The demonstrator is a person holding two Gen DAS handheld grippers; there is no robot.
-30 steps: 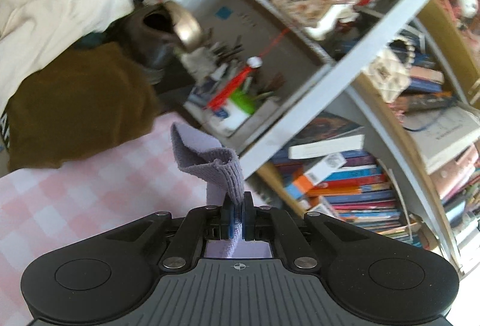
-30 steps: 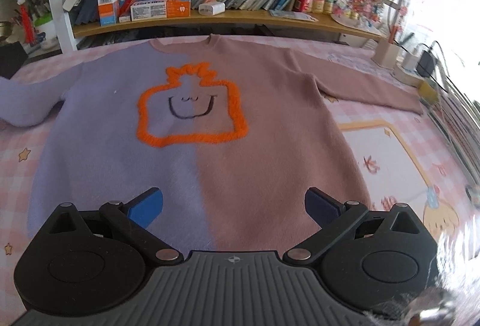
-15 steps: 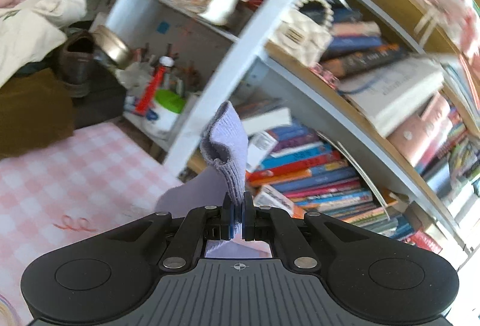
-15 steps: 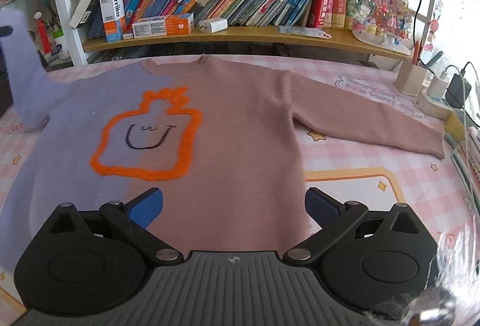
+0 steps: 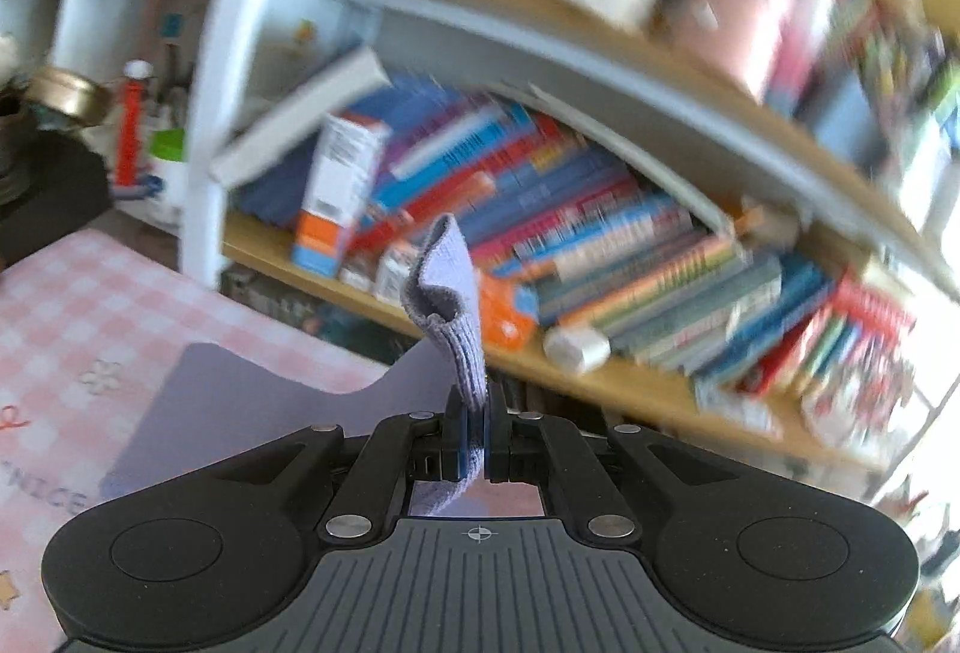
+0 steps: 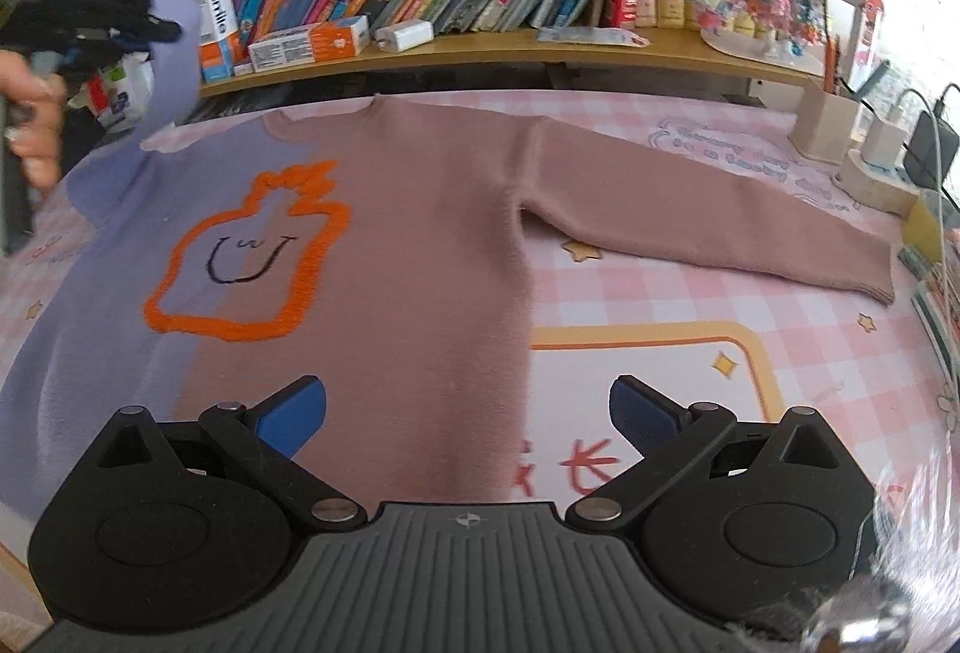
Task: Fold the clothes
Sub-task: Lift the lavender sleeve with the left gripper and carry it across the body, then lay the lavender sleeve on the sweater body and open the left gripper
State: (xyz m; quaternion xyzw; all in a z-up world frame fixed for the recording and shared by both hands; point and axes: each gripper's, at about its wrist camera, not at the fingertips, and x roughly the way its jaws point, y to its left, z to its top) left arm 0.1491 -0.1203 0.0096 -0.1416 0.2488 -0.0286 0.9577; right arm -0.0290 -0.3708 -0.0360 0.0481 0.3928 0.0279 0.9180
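Item: sweater (image 6: 384,245), half lilac, half dusty pink, orange outlined figure on the chest. Lies flat, front up, on a pink checked tablecloth (image 6: 690,305), collar toward the far bookshelf (image 6: 480,47).

Left sleeve: lilac cuff (image 5: 447,305) clamped in the left gripper (image 5: 475,437), jaws together on the knit. The cuff is lifted off the cloth at far left, beside the books; the sleeve hangs down to the shoulder. A hand (image 6: 33,125) holds that gripper.

Right sleeve (image 6: 708,227): pink, stretched out flat to the right, untouched.

Right gripper (image 6: 468,413): jaws wide apart, nothing between them, hovering over the near hem at the pink side.

Progress: early. Garment is spread and smoothed; the first fold, left sleeve across the body, looks under way but has not landed. Remaining, by my reading: lay that sleeve over, fold the right sleeve in, then fold the body.
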